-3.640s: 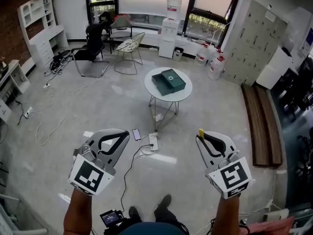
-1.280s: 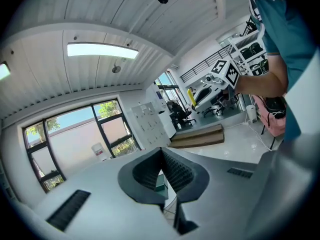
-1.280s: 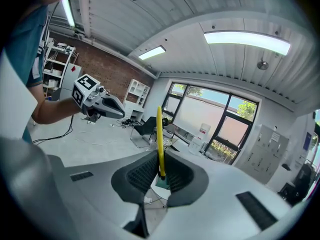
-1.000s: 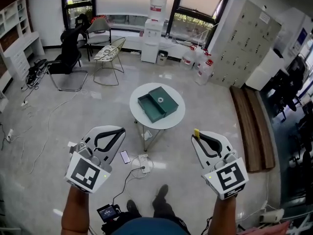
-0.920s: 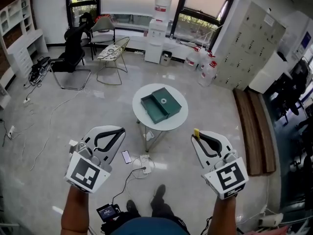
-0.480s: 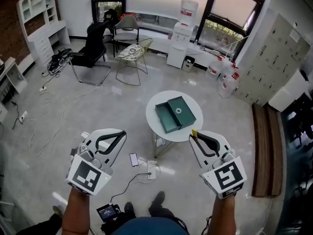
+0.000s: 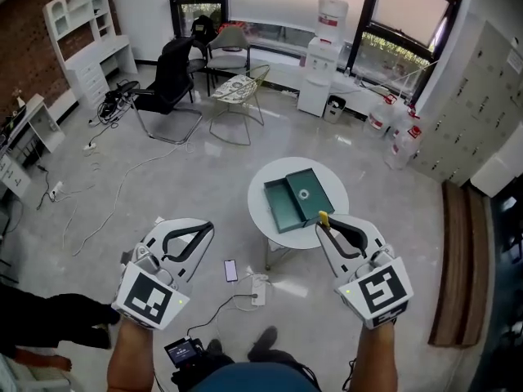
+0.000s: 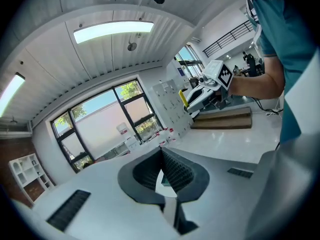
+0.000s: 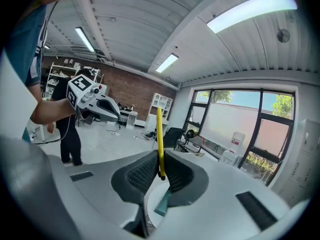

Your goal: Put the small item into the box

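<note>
Room: office space with a pale polished floor (image 7: 163, 186), cables trailing across it. A phone (image 7: 231, 270) lies flat on the floor near a white power strip (image 7: 259, 288).

Round white table (image 7: 333, 188): stands mid-floor, ahead of you and between your two grippers.

Box (image 7: 297, 198): dark green, open on the table, two shallow halves side by side. The right half has a small pale ring in it, the left half looks bare.

Small item (image 7: 323, 217): a thin, straight yellow stick with a dark lower end (image 9: 159, 145). It stands upright in your right gripper (image 7: 321, 224), rising well above the pads. From your head view it overlaps the table's near edge, just beside the box and outside it.

Right gripper (image 9: 161, 170): jaws narrow, ribbed pads clamped on the stick's lower end.

Left gripper (image 7: 206, 229): held out over the floor, left of the table and well apart from it. Its jaws (image 8: 161, 156) meet at the tips, with nothing between them.
</note>
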`<state>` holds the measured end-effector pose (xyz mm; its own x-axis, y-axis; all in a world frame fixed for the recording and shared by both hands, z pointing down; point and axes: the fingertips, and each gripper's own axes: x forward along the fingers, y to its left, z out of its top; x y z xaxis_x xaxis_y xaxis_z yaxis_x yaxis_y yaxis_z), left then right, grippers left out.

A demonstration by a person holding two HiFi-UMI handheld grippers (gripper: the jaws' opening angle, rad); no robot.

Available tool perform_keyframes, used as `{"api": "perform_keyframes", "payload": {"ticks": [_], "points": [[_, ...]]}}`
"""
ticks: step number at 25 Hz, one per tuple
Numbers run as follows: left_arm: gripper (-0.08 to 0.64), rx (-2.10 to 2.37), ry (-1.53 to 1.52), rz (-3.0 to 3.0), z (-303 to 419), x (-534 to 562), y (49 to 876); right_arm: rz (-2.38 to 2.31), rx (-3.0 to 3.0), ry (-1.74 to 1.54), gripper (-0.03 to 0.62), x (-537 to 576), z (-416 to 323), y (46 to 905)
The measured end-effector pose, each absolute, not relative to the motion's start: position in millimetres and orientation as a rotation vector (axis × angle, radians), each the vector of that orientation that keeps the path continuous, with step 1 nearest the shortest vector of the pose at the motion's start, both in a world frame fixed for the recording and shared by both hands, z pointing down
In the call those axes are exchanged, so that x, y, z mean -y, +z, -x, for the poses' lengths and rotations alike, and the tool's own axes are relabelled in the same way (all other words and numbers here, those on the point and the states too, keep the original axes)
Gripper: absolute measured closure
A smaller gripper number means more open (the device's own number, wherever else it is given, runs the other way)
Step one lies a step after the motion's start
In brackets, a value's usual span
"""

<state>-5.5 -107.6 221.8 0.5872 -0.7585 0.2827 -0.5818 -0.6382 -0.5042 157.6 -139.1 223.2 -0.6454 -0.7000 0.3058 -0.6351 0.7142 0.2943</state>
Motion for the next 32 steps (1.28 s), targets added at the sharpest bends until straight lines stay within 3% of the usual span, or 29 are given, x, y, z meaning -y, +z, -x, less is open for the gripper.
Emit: {"api": "perform_keyframes", "payload": {"ticks": [12, 32], "points": [[0.542, -1.072, -0.682, 2.467, -21.4, 164.6, 219.0, -1.021, 2.534, -0.257, 0.528, 194.0, -183.9, 220.9], [0.542, -0.75, -0.581, 2.621, 81.6, 368.8, 257.7, -1.262, 2.339, -0.014, 0.529, 350.0, -71.7, 278.3]]}}
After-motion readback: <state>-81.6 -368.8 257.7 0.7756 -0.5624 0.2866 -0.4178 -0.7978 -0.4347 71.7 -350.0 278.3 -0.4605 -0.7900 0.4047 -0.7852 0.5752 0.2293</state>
